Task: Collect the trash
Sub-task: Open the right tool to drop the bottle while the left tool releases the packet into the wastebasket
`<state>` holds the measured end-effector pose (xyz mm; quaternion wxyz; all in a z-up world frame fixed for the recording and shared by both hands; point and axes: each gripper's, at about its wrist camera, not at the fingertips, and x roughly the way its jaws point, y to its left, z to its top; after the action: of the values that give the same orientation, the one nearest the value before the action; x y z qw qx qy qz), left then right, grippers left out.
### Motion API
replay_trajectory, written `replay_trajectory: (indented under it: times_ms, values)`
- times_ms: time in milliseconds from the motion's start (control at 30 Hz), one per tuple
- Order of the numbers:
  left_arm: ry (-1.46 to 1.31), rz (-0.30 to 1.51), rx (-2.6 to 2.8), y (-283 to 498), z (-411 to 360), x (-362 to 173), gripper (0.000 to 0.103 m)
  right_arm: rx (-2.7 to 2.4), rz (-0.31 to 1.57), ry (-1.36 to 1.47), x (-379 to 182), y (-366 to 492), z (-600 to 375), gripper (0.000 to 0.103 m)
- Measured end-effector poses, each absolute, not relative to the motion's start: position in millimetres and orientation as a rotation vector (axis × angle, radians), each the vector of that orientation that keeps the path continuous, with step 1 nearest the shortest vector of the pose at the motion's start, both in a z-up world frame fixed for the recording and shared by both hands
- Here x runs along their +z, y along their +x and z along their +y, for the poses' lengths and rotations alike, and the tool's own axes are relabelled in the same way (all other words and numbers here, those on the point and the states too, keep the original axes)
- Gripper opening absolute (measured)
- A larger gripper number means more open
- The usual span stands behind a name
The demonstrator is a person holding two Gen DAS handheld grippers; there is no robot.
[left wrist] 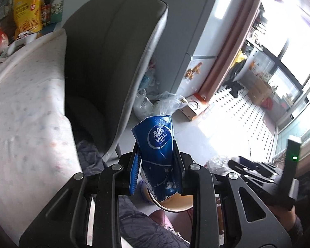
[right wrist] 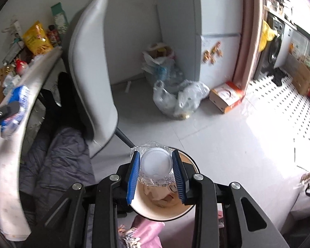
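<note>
My left gripper [left wrist: 156, 144] is shut on a blue Vinda tissue packet [left wrist: 157, 155] and holds it upright above the floor, beside the table edge. It also shows at the far left of the right wrist view [right wrist: 14, 107]. My right gripper [right wrist: 156, 163] is shut on a small clear plastic lidded cup [right wrist: 156, 165] wrapped in crinkled film, directly above a round paper trash bucket [right wrist: 155, 208] that holds crumpled paper. The bucket's rim shows under the left gripper too [left wrist: 175, 206].
A grey chair [left wrist: 105, 62] stands by the cloth-covered table [left wrist: 26, 113]. Snack bags [left wrist: 28, 10] sit at the table's far end. Clear plastic bags [right wrist: 179, 99] and a cardboard box [right wrist: 226, 96] lie on the floor by the wall. Dark fabric [right wrist: 57, 161] lies below the chair.
</note>
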<state>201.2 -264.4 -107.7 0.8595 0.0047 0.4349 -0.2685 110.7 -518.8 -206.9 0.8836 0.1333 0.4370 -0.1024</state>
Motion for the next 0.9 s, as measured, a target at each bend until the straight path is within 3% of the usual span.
replay_trajectory:
  times_ms: [233, 300, 367, 533, 800, 900]
  values:
    - [0.045, 0.934, -0.562, 200, -280, -117, 0.028, -0.231, 0.982, 0.326, -252, 117, -533, 0.033]
    - [0.054, 0.941, -0.568, 201, -285, -120, 0.028, -0.248, 0.994, 0.332, -258, 115, -537, 0.041]
    - [0.062, 0.951, -0.579, 202, -292, -125, 0.028, -0.265, 0.984, 0.331, -254, 112, -540, 0.060]
    - [0.087, 0.974, -0.623, 198, -312, -135, 0.028, -0.323, 0.924, 0.310, -229, 93, -553, 0.071]
    - [0.127, 1.002, -0.705, 187, -348, -139, 0.028, -0.360, 0.825, 0.346, -191, 73, -575, 0.077]
    - [0.109, 1.010, -0.750, 184, -361, -140, 0.042, -0.364, 0.803, 0.348, -182, 69, -578, 0.078]
